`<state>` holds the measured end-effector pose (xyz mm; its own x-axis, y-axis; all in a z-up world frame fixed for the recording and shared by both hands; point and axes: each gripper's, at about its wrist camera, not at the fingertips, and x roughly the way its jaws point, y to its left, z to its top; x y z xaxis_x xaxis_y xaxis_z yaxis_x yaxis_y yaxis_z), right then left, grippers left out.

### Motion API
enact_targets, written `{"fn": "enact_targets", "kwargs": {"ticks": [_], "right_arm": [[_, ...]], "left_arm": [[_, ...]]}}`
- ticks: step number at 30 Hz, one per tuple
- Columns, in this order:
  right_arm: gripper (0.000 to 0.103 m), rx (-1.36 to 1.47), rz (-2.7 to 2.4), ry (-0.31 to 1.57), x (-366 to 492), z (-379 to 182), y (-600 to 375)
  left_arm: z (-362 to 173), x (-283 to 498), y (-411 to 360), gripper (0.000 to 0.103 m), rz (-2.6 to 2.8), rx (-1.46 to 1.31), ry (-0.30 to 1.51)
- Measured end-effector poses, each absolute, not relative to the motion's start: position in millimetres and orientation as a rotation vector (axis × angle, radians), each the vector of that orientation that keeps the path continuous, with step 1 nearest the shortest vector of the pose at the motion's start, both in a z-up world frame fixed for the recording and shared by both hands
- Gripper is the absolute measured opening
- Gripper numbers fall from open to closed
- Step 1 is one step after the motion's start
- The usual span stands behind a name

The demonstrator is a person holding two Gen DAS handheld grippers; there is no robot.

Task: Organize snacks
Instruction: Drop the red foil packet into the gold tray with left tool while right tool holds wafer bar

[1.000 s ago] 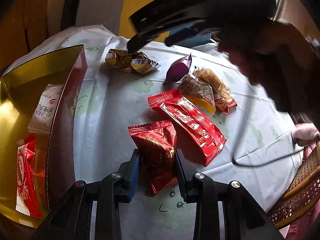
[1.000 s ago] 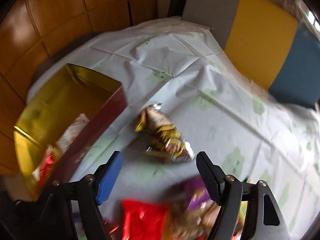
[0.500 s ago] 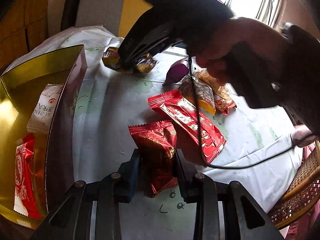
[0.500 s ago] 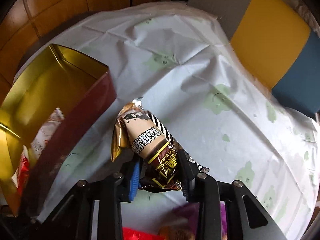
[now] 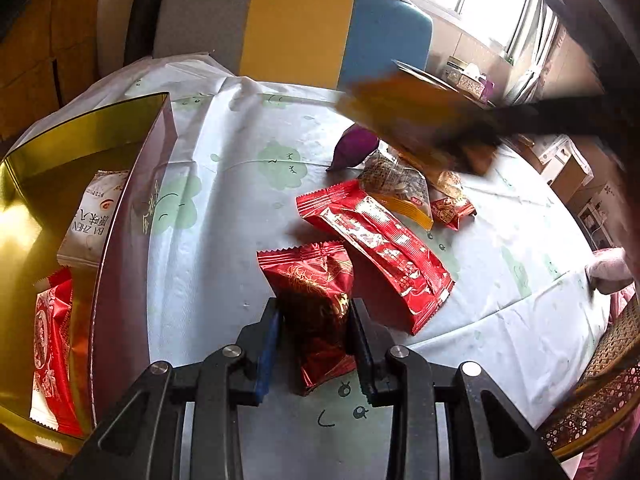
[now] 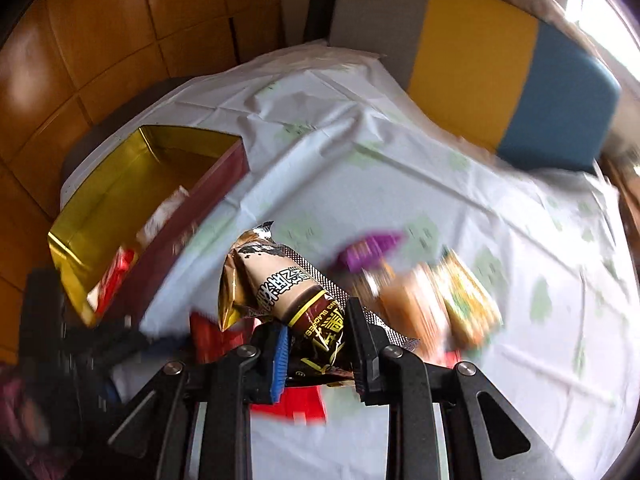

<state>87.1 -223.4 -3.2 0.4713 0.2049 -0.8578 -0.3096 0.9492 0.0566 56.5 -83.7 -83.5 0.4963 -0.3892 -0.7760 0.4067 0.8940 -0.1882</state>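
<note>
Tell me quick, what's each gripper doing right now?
Left gripper: closed on the dark red snack packet.
Right gripper: closed on the brown and gold snack packet.

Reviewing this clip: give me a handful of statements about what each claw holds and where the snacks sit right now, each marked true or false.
1. The left claw is shut on a dark red snack packet. True.
2. The right claw is open and holds nothing. False: it is shut on a gold and brown snack packet.
3. The gold-lined box already holds a white packet and a red and white packet. True.
4. The purple snack packet lies inside the box. False: it lies on the tablecloth, outside the box.
5. A long red packet lies on the tablecloth beside the dark red one. True.
</note>
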Motion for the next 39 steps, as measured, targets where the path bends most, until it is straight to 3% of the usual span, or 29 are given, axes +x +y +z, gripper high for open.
{"fn": "enact_targets", "kwargs": {"ticks": [9,22,32,39], "right_arm": [[0.026,-0.032,0.153,1.209,47,-64,-273],[0.027,-0.046,0.157,1.183,54,-74,-275],[0.029,-0.056,0.159,1.186,58,-79,-268],[0.029,-0.076,0.16,1.18,57,-80,-265]], "left_arm": [[-76,56,-90,0.033,-0.464,0.067,0.938],[-10,52,-39,0.032,-0.452,-0.082,0.856],[-4,124,47,0.032,-0.227,-0.194,0.938],[-23,183,59,0.033,-0.165,-0.226,1.005]]}}
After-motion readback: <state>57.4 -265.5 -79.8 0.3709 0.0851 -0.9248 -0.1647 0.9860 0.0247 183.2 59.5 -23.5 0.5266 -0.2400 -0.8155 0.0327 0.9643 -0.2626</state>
